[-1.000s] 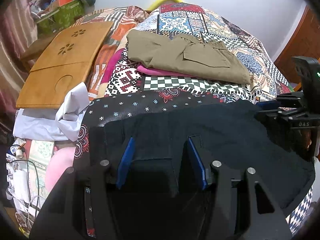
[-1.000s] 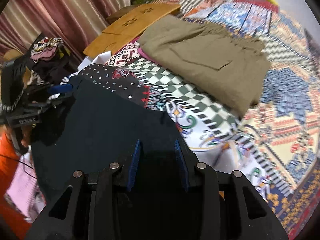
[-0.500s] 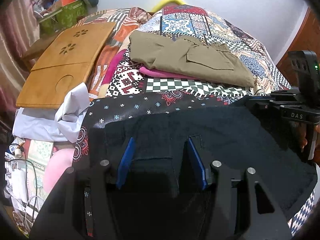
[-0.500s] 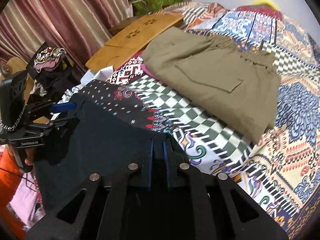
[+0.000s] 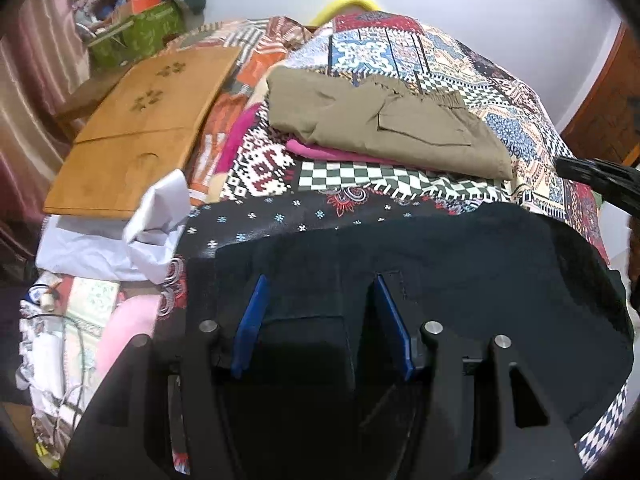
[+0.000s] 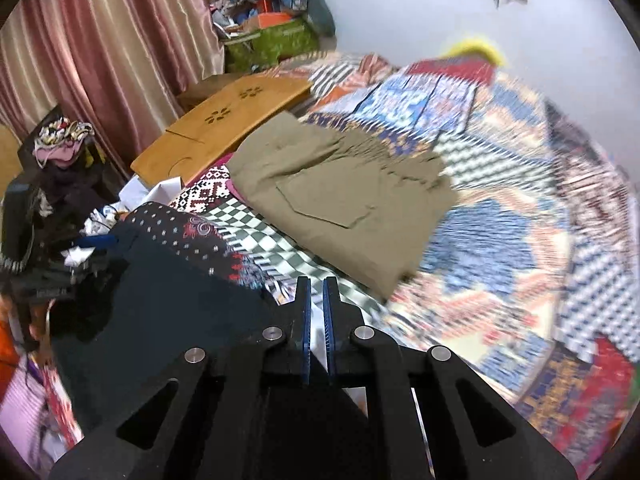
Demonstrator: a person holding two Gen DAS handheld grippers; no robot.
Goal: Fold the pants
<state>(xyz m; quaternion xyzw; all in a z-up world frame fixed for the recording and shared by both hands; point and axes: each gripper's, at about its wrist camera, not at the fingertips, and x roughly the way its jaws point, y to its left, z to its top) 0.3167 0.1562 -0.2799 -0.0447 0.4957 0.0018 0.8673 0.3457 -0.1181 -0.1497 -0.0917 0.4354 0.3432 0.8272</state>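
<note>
Black pants [image 5: 460, 264] lie folded flat on the near part of the patterned bed; they also show in the right wrist view [image 6: 168, 304]. My left gripper [image 5: 320, 284] is open, its blue pads [image 5: 252, 316] resting over the pants' near edge with nothing pinched. My right gripper [image 6: 315, 284] is shut with its pads together, nothing visible between them, lifted above the pants' right edge. It shows as a dark blur at the right rim of the left wrist view [image 5: 592, 176]. The left gripper appears at the far left of the right wrist view [image 6: 60, 264].
Folded olive pants [image 5: 384, 128] lie on a pink garment [image 5: 320, 152] farther up the quilt [image 5: 400, 48]. A wooden lap table [image 5: 140, 120] and white cloth [image 5: 132, 236] sit left. Curtains [image 6: 100, 60] and a green box [image 6: 272, 44] stand beyond.
My right gripper closed from open, then lifted up and off the black pants, swinging right. My left gripper stayed open in place on the pants.
</note>
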